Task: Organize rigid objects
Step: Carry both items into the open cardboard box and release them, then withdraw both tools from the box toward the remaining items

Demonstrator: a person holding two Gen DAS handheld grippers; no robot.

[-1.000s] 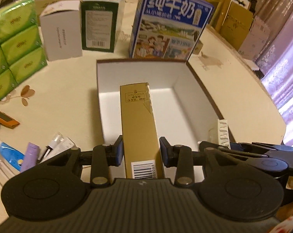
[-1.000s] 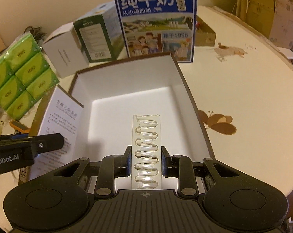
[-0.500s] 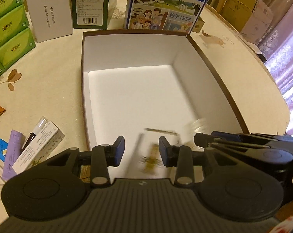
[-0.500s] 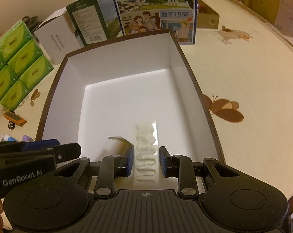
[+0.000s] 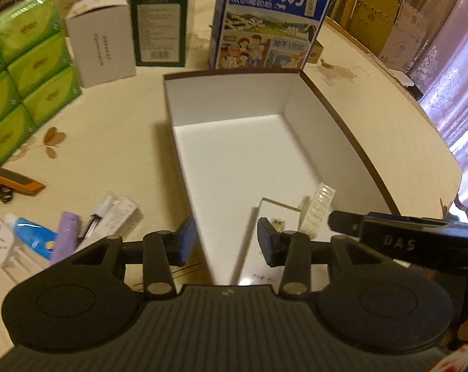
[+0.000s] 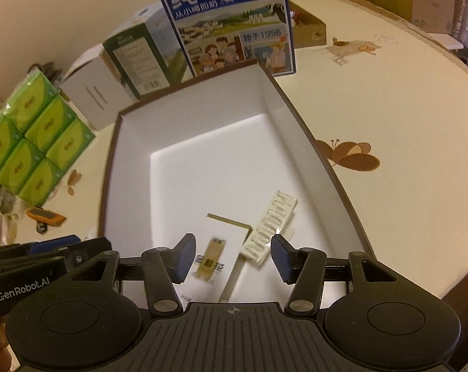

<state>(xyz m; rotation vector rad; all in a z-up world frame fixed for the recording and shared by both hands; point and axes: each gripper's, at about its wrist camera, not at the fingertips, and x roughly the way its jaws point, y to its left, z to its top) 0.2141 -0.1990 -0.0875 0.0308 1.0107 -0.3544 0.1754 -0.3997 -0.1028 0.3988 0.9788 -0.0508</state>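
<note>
Both grippers, left gripper [image 5: 223, 240] and right gripper [image 6: 230, 259], have jaws opening, nothing gripped; I lift clear of the white tray [image 6: 131, 167] without nudging the carton [image 6: 216, 255] or blister strip [image 6: 269, 229].

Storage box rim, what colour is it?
Dark brown rim around white walls, clearest in the right wrist view.

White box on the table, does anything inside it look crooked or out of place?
Slightly. In the white box, the clear blister strip lies diagonally, its lower end resting on the edge of the flat carton rather than beside it. Nothing looks spilled or damaged.
</note>
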